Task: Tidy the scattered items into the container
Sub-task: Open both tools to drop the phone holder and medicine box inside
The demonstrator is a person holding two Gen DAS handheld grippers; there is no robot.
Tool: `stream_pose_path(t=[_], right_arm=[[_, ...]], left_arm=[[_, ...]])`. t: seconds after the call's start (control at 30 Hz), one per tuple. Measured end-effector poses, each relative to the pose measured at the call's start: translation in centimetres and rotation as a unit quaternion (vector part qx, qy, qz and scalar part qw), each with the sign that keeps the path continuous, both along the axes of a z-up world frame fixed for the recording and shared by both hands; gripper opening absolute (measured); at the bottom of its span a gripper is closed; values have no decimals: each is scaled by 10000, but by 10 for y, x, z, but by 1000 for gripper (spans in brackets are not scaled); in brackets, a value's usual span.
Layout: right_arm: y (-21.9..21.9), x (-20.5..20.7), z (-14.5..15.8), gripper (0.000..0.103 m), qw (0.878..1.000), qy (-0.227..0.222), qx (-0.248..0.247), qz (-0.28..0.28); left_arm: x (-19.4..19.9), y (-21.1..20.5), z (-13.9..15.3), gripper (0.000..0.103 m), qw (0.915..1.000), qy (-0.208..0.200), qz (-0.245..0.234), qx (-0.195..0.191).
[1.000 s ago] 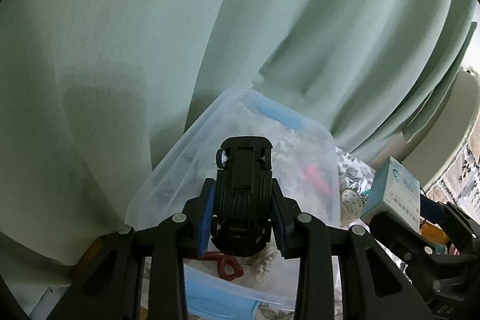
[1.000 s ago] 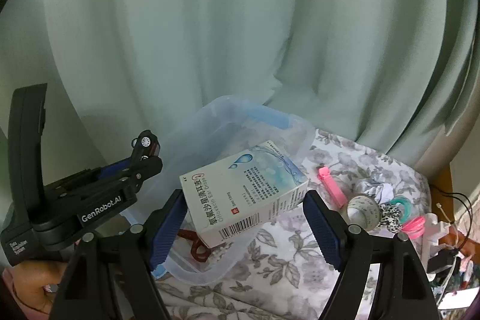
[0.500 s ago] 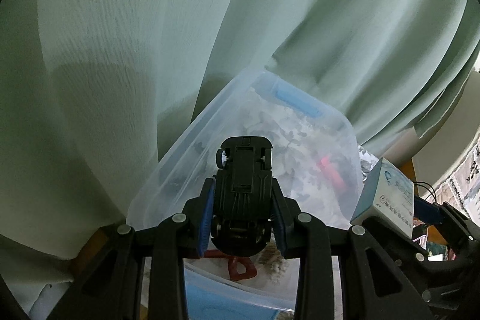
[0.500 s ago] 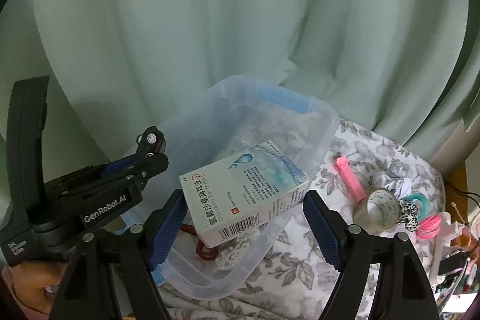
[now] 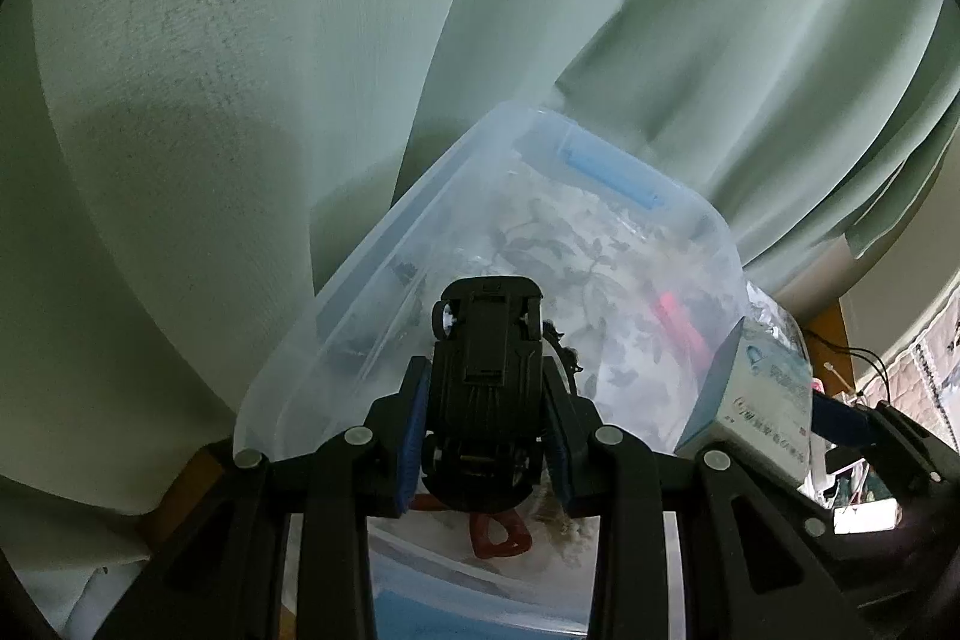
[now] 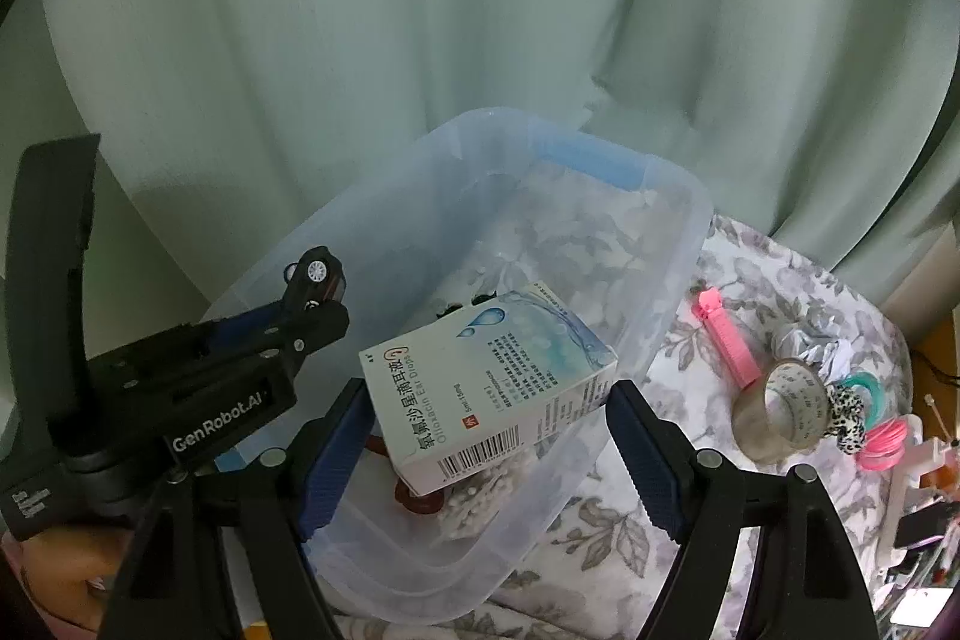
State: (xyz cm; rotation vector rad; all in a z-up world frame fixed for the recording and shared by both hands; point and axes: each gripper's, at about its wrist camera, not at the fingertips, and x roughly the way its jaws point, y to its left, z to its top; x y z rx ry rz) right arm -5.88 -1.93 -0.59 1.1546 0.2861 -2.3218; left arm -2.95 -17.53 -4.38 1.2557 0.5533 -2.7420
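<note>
Two items were held above the clear plastic container (image 6: 672,244): a black toy car (image 5: 483,382) pinched tight by the left gripper (image 5: 483,436), and a glossy cardboard ear-drop box (image 6: 486,388) clamped across its ends by the widely spread right gripper (image 6: 486,454). A skewed release could be judged to tip the smooth box over the thin rim onto the floral cloth (image 6: 600,538), where a pink clip (image 6: 729,340) and tape roll (image 6: 780,412) were left
</note>
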Motion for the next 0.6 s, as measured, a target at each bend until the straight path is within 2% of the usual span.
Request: stream_pose_path(t=[0.43,0.5,0.6], right_arm=[[3,-3,-14,82,9999,-84,109,37],[-10,-5,-12,83,9996,-83,107,-228],[-12,-4,-13,83,9996,-55,214,-198]], left_arm=[[-7,4,-2,36,9998,-47,-36,-164],[-9,5,-3,36,9998,-57,-33,-175],[-11,6,-3,36,9998,-70,-47,-206]])
